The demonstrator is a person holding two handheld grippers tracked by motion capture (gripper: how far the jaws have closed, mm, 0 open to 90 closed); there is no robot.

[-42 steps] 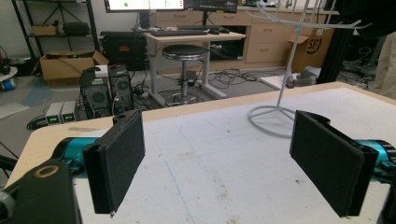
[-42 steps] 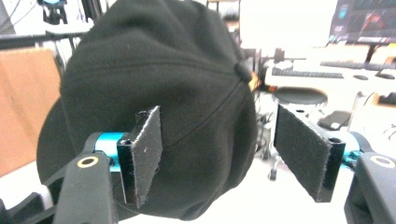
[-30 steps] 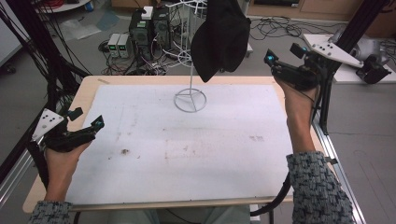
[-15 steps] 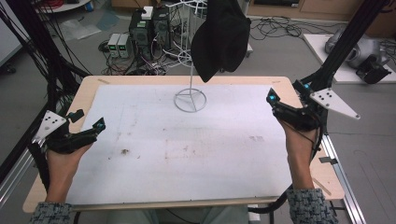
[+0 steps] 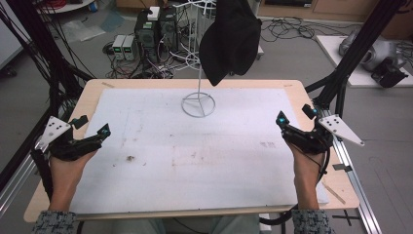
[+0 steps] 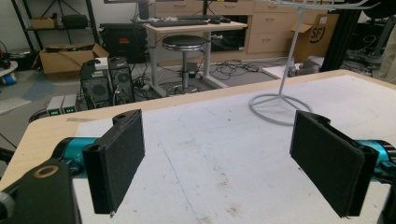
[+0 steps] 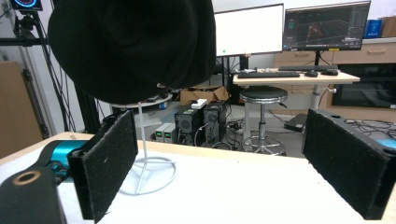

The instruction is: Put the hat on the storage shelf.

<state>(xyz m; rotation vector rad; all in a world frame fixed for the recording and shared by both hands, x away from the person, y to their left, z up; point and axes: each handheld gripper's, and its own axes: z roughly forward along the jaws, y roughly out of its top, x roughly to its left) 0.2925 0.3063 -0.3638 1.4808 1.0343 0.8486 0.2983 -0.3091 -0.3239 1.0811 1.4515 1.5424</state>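
Observation:
A black hat [image 5: 230, 40] hangs on a white wire stand [image 5: 198, 104] at the back middle of the table. From the right gripper view the hat [image 7: 133, 46] looms large above the stand's ring base [image 7: 149, 179]. My left gripper [image 5: 91, 128] rests open at the table's left edge, nothing between its jaws [image 6: 219, 163]. At the right edge my right gripper [image 5: 296, 118] is open too and holds nothing [image 7: 224, 172]. Both sit well away from the stand.
A white mat [image 5: 195, 156] covers most of the wooden table [image 5: 311, 105]. Black frame posts rise at both sides. Behind the table are computer towers [image 5: 156, 29], cables, a stool [image 7: 259, 95] and desks with monitors.
My right gripper has come down from beside the hat toward the near right edge of the table. The left gripper has barely moved.

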